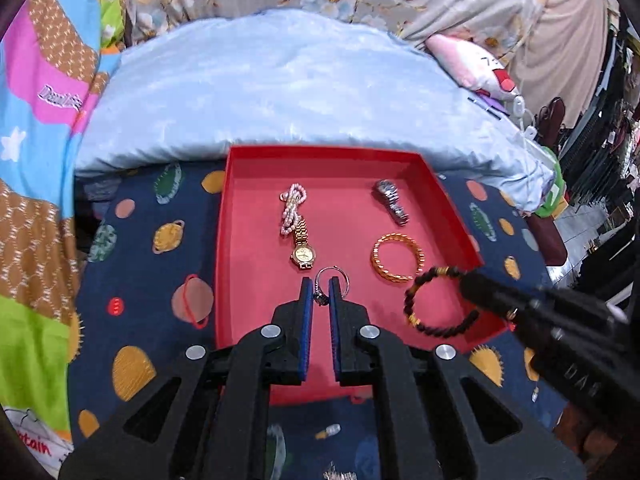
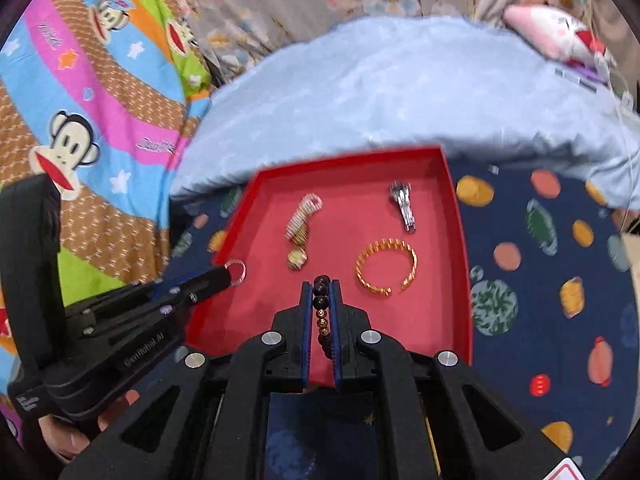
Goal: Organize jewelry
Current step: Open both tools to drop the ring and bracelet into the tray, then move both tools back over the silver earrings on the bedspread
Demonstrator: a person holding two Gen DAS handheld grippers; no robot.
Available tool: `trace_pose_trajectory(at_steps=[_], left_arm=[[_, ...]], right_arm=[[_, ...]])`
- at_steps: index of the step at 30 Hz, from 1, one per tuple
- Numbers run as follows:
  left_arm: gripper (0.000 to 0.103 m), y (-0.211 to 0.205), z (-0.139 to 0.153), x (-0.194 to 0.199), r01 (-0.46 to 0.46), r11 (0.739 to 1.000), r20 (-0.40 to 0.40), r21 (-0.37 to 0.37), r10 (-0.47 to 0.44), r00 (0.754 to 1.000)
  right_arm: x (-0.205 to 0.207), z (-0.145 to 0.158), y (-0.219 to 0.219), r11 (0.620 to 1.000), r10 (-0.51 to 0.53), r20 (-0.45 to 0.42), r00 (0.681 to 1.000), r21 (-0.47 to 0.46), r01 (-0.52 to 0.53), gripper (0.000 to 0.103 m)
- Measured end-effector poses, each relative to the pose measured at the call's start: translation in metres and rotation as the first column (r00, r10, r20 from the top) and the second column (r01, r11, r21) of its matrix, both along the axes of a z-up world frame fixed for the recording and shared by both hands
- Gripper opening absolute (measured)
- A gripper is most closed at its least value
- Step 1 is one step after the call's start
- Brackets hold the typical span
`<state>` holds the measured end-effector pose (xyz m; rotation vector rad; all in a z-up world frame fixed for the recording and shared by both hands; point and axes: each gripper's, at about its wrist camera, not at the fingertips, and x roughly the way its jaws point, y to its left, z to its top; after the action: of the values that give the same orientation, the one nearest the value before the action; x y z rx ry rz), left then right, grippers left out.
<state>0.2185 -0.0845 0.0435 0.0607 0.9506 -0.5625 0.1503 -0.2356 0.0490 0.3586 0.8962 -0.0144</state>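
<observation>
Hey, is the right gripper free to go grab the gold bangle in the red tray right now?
Probably not yet. The right gripper is shut on the dark bead bracelet, so its jaws are occupied. The gold bangle lies uncovered just beside it in the red tray.

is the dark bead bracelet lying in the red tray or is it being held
Held. The right claw is shut on the beaded bracelet, which hangs from its tips over the red tray.

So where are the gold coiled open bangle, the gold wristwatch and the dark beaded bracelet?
Gold coiled open bangle [image 1: 396,257], left wrist view, its band.
Gold wristwatch [image 1: 303,254], left wrist view, its dial.
Dark beaded bracelet [image 2: 321,303], right wrist view, one dark bead.
</observation>
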Motion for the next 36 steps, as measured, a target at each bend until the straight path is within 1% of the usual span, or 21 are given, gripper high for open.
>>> trace_pose_trajectory(at_steps=[3,5,6,7,8,9,10,15,17,20,24,25,26,30,34,36], left_arm=[[0.007,-0.007,-0.017,0.010,-0.004,1.000,-0.033,0.019,0.005,0.999],[0.008,-0.009,-0.026,0.014,-0.012,1.000,-0.051,0.020,0.013,0.999],[0.010,-0.009,-0.028,0.016,-0.022,0.999,-0.053,0.024,0.023,0.998],[0.020,-0.008,-0.030,0.017,-0.034,0.999,-0.054,0.030,0.035,0.998],[0.036,-0.006,-0.031,0.019,-0.045,0.998,-0.052,0.032,0.047,0.998],[0.044,-0.004,-0.031,0.019,-0.062,0.997,-0.045,0.036,0.063,0.997],[0.051,0.000,-0.029,0.019,-0.084,0.996,-0.030,0.038,0.085,0.996],[0.055,0.018,-0.013,0.006,-0.119,0.992,0.025,0.042,0.118,0.993],[0.059,0.027,-0.007,-0.005,-0.126,0.991,0.044,0.045,0.124,0.991],[0.060,0.040,-0.003,-0.026,-0.134,0.989,0.052,0.057,0.131,0.990],[0.062,0.055,-0.003,-0.056,-0.130,0.990,0.033,0.061,0.128,0.991],[0.066,0.059,-0.005,-0.065,-0.130,0.989,0.026,0.067,0.128,0.991],[0.067,0.062,-0.008,-0.072,-0.131,0.989,0.019,0.073,0.130,0.991],[0.067,0.075,-0.020,-0.100,-0.126,0.989,-0.025,0.080,0.128,0.991],[0.067,0.087,-0.037,-0.122,-0.132,0.988,-0.096,0.081,0.140,0.986],[0.067,0.090,-0.043,-0.130,-0.131,0.987,-0.109,0.094,0.141,0.984]], right_arm=[[0.006,-0.022,-0.005,1.000,-0.015,-0.052,0.999,-0.023,0.013,0.007],[0.006,-0.029,-0.010,0.998,-0.036,-0.067,0.997,-0.048,0.033,0.008],[0.004,-0.030,-0.012,0.997,-0.051,-0.064,0.997,-0.069,0.047,0.011],[0.001,-0.030,-0.014,0.994,-0.068,-0.062,0.996,-0.088,0.062,0.015],[-0.001,-0.029,-0.017,0.993,-0.076,-0.058,0.995,-0.094,0.071,0.018],[-0.006,-0.027,-0.020,0.992,-0.088,-0.048,0.995,-0.096,0.083,0.021],[-0.012,-0.022,-0.022,0.991,-0.100,-0.033,0.994,-0.097,0.096,0.023],[-0.042,0.000,-0.025,0.982,-0.127,0.031,0.991,-0.140,0.130,0.030],[-0.059,0.007,-0.023,0.978,-0.133,0.049,0.990,-0.153,0.139,0.030],[-0.088,0.014,-0.020,0.973,-0.144,0.060,0.988,-0.171,0.153,0.032],[-0.123,0.015,-0.016,0.974,-0.147,0.045,0.988,-0.170,0.152,0.033],[-0.133,0.014,-0.013,0.973,-0.147,0.034,0.989,-0.177,0.150,0.033],[-0.140,0.012,-0.011,0.972,-0.146,0.027,0.989,-0.180,0.148,0.033],[-0.167,0.001,-0.004,0.975,-0.147,-0.007,0.989,-0.171,0.144,0.033],[-0.187,-0.009,0.004,0.974,-0.150,-0.033,0.988,-0.177,0.142,0.033],[-0.195,-0.017,0.009,0.977,-0.143,-0.054,0.988,-0.169,0.132,0.033]])
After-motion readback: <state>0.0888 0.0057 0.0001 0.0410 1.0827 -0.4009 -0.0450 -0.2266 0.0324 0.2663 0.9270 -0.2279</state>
